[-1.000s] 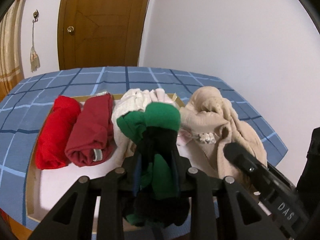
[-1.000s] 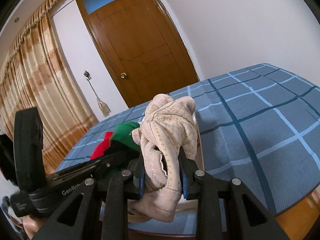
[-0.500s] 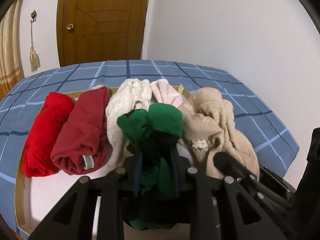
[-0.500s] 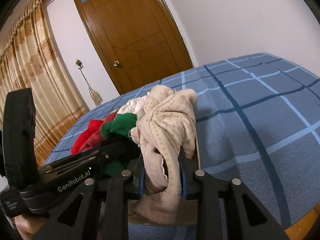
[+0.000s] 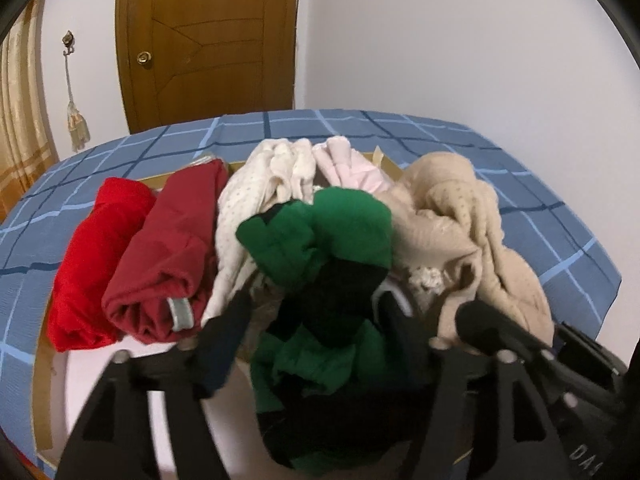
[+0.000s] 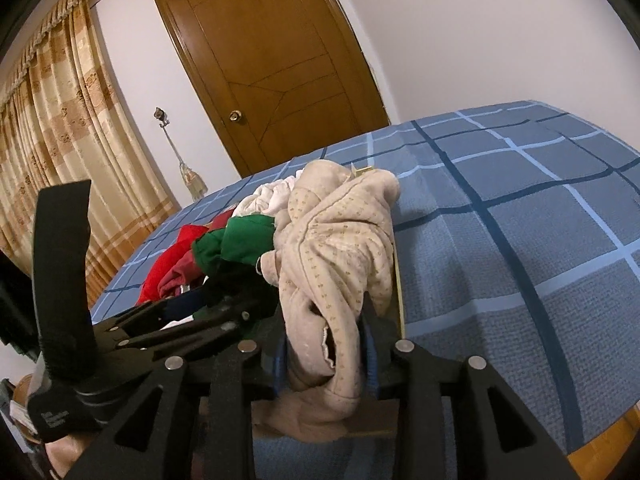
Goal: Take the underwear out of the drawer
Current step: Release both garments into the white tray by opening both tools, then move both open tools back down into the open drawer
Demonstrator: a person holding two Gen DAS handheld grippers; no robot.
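A shallow cardboard drawer [image 5: 42, 384] sits on a blue checked bedspread [image 6: 520, 240]. Inside lie rolled garments side by side: a bright red roll [image 5: 96, 260] at the left, a dark red roll [image 5: 168, 256] with a small grey tag touching it, a cream dotted piece [image 5: 256, 200], and a pale pink piece [image 5: 348, 164] at the back.

The left gripper [image 5: 316, 304] is opening; its jaws stand wide, with the green and black underwear [image 5: 320, 272] slumped loose between them over the drawer's front.

The right gripper [image 6: 326, 320] is also easing open, yet its pads still press on the beige dotted underwear [image 6: 336, 256] at the drawer's right edge.

Writing on both grippers shows only in part (too blurred to read).
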